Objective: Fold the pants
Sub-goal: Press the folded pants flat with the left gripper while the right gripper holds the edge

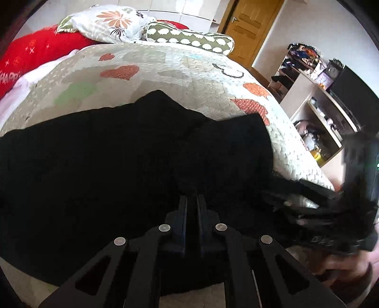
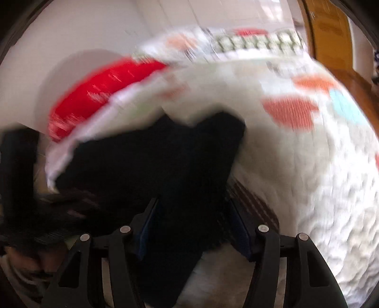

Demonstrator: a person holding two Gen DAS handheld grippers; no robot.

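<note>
Across the near half of the bed (image 1: 165,71) lie the black pants (image 1: 106,165), spread wide over the quilt with the orange hearts. Seen from the left wrist, the left gripper (image 1: 191,201) has its two fingers pressed almost together, clenched on a fold of the dark cloth right at the near edge. Off to the right, the right gripper (image 1: 308,203) comes in low and blurred, touching the pants' right edge. Far back sit a red pillow (image 1: 35,56), a floral pillow (image 1: 106,21) and a green patterned bolster (image 1: 189,38); a wooden door (image 1: 251,21) and cluttered shelves (image 1: 315,99) stand at the right.

Now the right wrist view, smeared with motion. The right gripper (image 2: 194,213) has its fingers spread apart, and a strip of the pants (image 2: 154,154) runs between them; whether the cloth is truly pinched, I cannot tell. Red pillow (image 2: 101,90) at far left, quilt (image 2: 308,177) bulging on the right.
</note>
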